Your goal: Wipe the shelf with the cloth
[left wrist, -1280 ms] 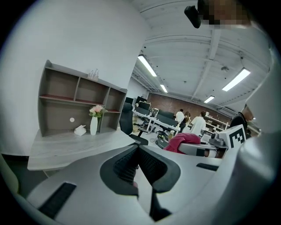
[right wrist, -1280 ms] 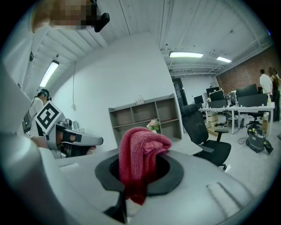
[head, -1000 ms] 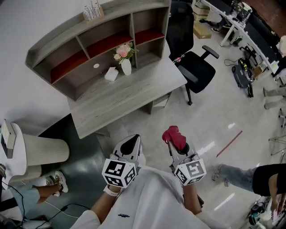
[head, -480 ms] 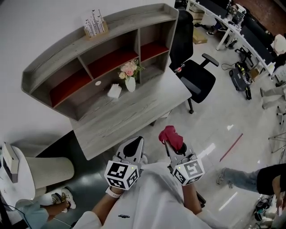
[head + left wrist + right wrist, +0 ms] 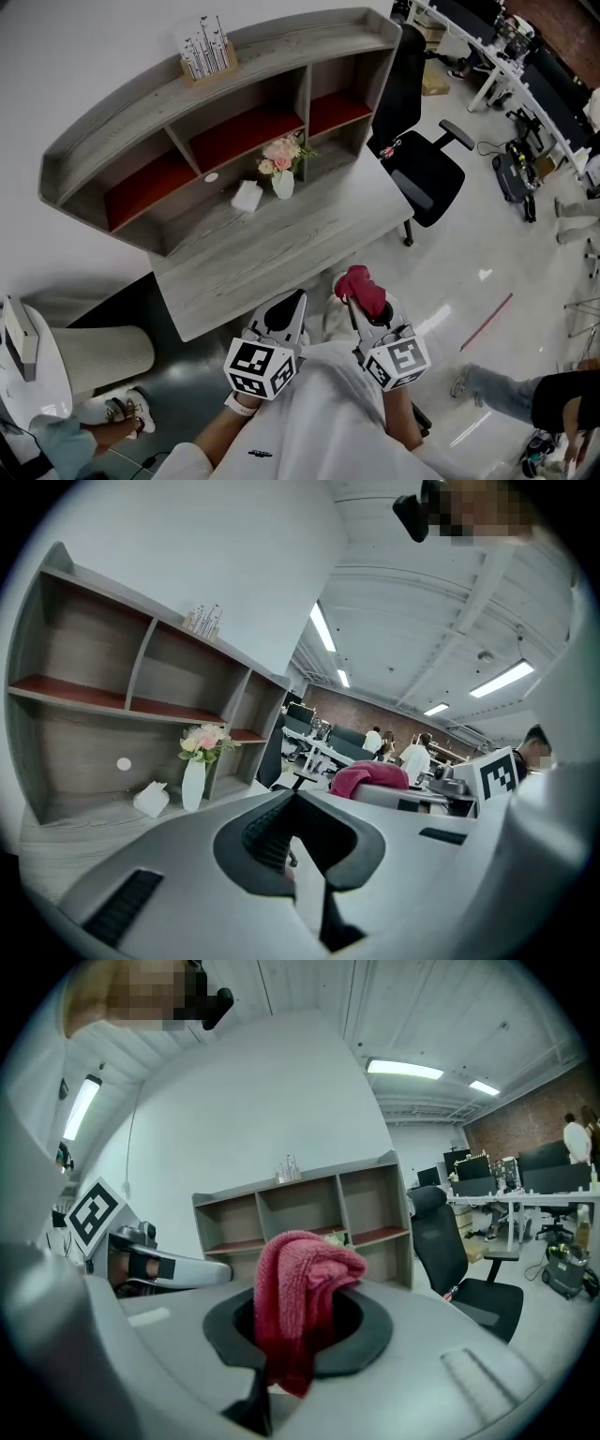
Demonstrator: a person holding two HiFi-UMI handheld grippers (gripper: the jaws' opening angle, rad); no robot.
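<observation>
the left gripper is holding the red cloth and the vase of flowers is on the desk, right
Not quite: the right gripper is holding the red cloth, as the right gripper view shows; the left gripper is shut on nothing. The vase of flowers is on the desk.

The left claw [image 5: 291,794] fills the lower part of the frame, its jaws closed tip to tip with nothing between them. Past it, on the left of the frame, stands the grey shelf [image 5: 141,658] with its red-topped boards, and on the counter [image 5: 80,825] at its foot a white vase [image 5: 193,785] of pink flowers stands just right of a small white box [image 5: 150,799]. Right of centre, the red cloth [image 5: 370,775] is bunched at the tip of the right claw [image 5: 380,789], whose marker cube [image 5: 497,772] shows further right, with office desks, people and ceiling lights well behind.
</observation>
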